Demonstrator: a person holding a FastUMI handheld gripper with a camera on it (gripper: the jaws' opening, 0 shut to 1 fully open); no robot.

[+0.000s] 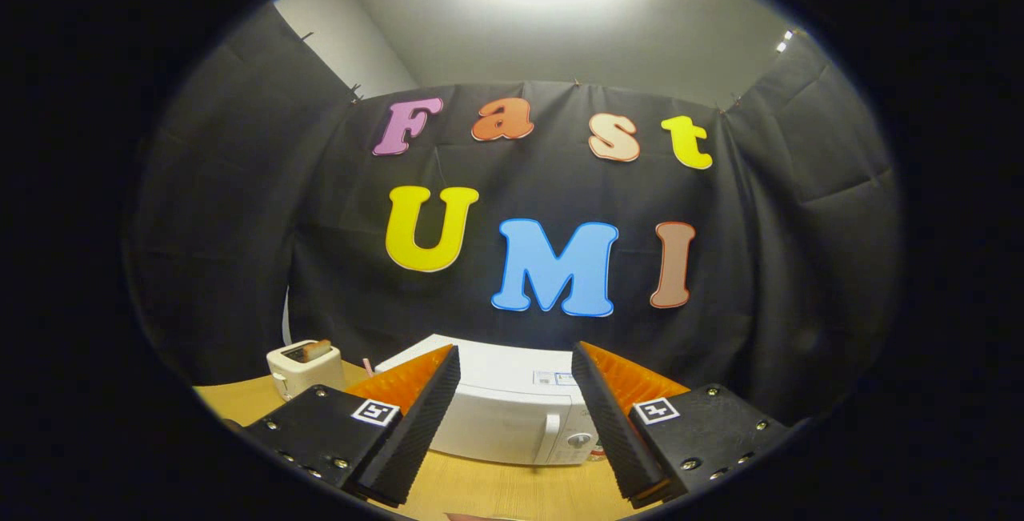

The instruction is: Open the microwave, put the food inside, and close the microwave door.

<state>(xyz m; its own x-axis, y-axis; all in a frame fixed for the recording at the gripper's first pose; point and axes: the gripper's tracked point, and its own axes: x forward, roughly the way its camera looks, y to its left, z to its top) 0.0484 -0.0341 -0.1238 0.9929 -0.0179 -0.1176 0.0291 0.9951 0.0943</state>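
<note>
Gripper view: the opening step of the task, with the microwave (512, 413) shut and nothing yet handled. The desk (496, 489), a pale wooden surface, carries the microwave at 12 o'clock from the tool (516, 361), framed between and beyond its two fingers, which stand spread wide apart and hold nothing. The microwave is a white box, door closed, with a vertical white handle (550, 437) toward its right side and a round knob (579, 440) just at 3 o'clock of the handle. A small white toaster (304, 366) with a slice in its slot stands at 9 o'clock from the microwave, apart from it. Judged next: bring the tool down and forward to the handle, then hook or pinch it so the door swings open.
</note>
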